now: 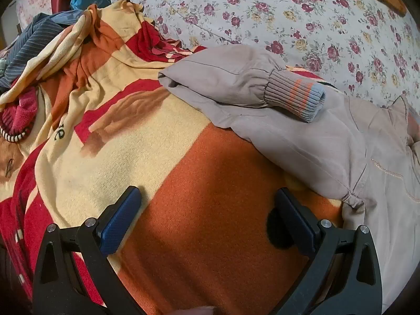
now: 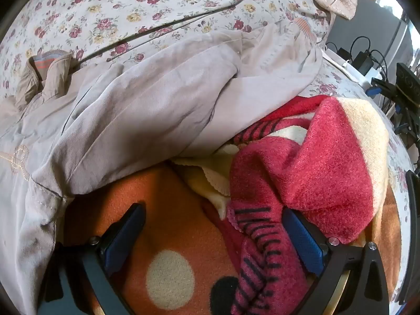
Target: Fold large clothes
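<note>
The left gripper (image 1: 207, 202) hangs released over the blanket (image 1: 210, 183), its blue pads (image 1: 120, 223) spread wide with only orange pile between them, nothing grasped. It points forward and down at the bed; the hand behind it is out of frame, apart from a pale blur at the bottom edge that cannot be identified. Just beyond its right finger lies the jacket (image 1: 315, 144), beige, with one sleeve (image 1: 236, 78) folded across its body and ending in a ribbed cuff (image 1: 302, 97) striped orange and blue. The jacket runs off the right edge, so its full shape is hidden. Black lettering on the blanket's yellow band is creased and only partly legible, perhaps "e". A heap of other clothes (image 1: 31, 42) sits far left, and the floral sheet (image 1: 288, 13) lies behind.

The right gripper (image 2: 214, 210) is likewise released, tilted down at the blanket (image 2: 157, 210). A red fold (image 2: 328, 162) of the blanket rests against its right finger but is not clamped. The jacket (image 2: 144, 110) lies bunched just ahead and to the left, its collar (image 2: 47, 63) showing orange stripes and its lower part cut off at the edge. The sheet (image 2: 131, 8) spreads behind it. Cables and chargers (image 2: 367, 60) sit beyond the bed, blurred.
</note>
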### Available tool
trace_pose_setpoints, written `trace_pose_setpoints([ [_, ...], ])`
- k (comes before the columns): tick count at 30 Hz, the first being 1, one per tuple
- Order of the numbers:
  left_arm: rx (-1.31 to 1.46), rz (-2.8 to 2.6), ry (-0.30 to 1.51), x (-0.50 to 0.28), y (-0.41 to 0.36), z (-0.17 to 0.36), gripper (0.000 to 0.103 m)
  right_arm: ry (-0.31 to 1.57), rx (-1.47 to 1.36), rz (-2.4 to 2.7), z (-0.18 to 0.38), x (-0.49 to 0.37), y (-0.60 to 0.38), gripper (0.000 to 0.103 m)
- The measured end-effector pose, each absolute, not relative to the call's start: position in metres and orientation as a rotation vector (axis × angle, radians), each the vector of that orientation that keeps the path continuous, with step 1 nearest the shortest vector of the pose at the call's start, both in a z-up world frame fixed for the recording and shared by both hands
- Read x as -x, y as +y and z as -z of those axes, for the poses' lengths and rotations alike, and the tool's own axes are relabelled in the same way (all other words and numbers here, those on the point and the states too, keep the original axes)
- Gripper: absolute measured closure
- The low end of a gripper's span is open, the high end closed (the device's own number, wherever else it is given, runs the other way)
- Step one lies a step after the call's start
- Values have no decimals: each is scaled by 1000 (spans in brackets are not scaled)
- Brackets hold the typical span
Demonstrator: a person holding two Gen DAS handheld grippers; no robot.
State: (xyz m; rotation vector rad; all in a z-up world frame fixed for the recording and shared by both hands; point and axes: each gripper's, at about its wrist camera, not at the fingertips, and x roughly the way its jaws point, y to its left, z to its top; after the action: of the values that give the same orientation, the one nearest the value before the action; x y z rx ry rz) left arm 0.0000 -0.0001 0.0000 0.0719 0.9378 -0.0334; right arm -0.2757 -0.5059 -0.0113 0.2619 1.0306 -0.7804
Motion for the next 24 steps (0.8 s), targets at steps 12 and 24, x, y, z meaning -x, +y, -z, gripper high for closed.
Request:
trace_pose_setpoints([
  [12, -74, 40, 943, 1, -1, -1, 1, 1031, -257, 783, 11, 276, -506, 0],
  [24, -26, 158, 987, 27, -1, -31, 1, 982, -395, 736, -15, 309, -501, 1],
])
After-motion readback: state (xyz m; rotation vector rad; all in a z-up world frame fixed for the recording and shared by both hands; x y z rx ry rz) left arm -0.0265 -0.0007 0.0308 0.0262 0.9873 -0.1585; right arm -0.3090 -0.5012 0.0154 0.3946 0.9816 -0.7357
